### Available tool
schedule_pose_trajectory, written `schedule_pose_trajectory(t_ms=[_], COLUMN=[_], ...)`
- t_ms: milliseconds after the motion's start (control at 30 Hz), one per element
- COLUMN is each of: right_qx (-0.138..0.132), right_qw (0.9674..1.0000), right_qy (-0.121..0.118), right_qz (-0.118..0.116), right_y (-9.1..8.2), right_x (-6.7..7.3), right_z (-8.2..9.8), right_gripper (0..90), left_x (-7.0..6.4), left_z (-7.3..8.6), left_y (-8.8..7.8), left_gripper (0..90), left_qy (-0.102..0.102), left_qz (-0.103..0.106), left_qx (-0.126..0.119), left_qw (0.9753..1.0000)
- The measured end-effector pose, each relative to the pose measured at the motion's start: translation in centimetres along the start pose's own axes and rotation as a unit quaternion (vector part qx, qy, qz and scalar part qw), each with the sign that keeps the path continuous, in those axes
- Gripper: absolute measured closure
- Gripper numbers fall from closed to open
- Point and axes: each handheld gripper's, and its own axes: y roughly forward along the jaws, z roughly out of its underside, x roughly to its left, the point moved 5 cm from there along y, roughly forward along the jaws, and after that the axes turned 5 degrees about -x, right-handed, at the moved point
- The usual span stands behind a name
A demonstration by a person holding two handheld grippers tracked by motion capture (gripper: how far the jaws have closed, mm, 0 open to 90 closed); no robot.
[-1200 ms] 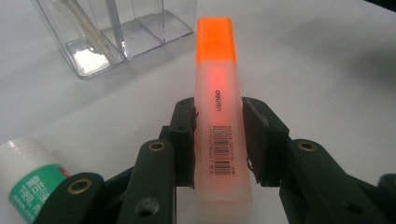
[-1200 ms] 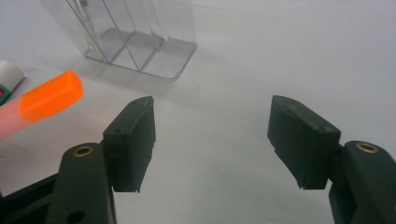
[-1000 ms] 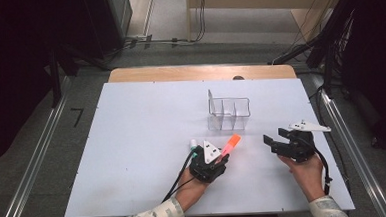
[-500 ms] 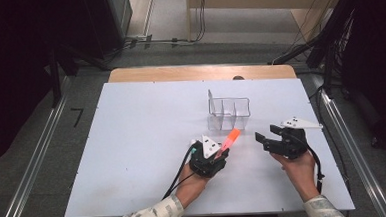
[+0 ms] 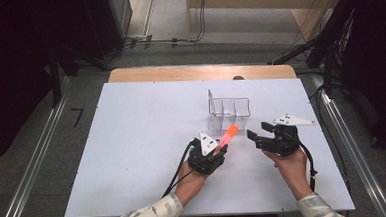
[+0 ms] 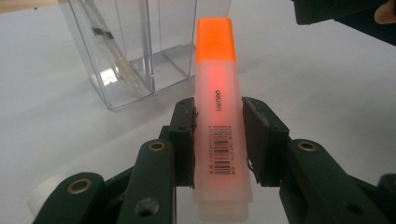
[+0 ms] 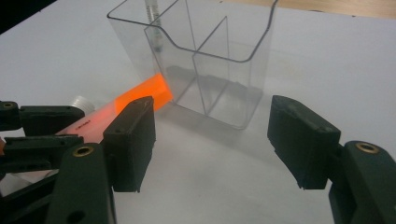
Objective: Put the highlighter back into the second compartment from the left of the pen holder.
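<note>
Nearest the camera in the high view, low and centre of the frame, the left gripper (image 5: 218,151) was clamped on an orange highlighter (image 5: 228,135); in the left gripper view its pads pressed both flat sides of the barrel, the capped end pointing up and away toward the clear organizer (image 6: 135,51). That grip probably left the cap free for the other hand to take. To its right, the right gripper (image 5: 259,136) faced it with jaws apart and nothing between them. Farther up the white table (image 5: 132,141) stood the organizer, a thin pen-like item leaning in one compartment.
</note>
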Motion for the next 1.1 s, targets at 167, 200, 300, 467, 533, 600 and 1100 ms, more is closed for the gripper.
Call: schedule_pose_trajectory(t_ms=[167,200,300,467,533,600,1100], right_qx=[-0.003,-0.003,-0.002,0.002,0.003,0.005,0.019], right_qw=[0.9996,0.9994,0.9991,0.9986,0.9984,0.9983,0.9972], right_qy=[0.018,0.023,0.025,0.029,0.031,0.030,0.038], right_qz=[-0.023,-0.027,-0.034,-0.044,-0.048,-0.049,-0.061], right_y=[0.5,0.6,1.0,1.8,2.1,2.3,3.5], right_x=[0.7,0.8,1.2,2.0,2.2,2.4,3.2], right_z=[-0.3,-0.3,-0.4,-0.4,-0.5,-0.5,-0.2], right_gripper=[30.7,30.7,30.7,30.7,30.7,30.7,30.7], left_x=[-0.2,-0.2,-0.3,-0.5,-0.6,-0.6,-0.7], left_z=[-0.1,-0.1,-0.2,-0.2,-0.2,-0.2,-0.3], left_y=[-0.1,-0.1,-0.2,-0.3,-0.3,-0.3,-0.5], left_gripper=[66.3,66.3,66.2,66.2,66.3,66.2,66.2], left_qy=[-0.002,-0.001,-0.002,-0.002,0.000,0.000,-0.001], left_qz=[0.001,0.002,0.003,0.006,0.007,0.007,0.005], left_qx=[-0.005,-0.005,-0.008,-0.009,-0.010,-0.010,-0.017], left_qw=[1.0000,1.0000,1.0000,0.9999,0.9999,0.9999,0.9998])
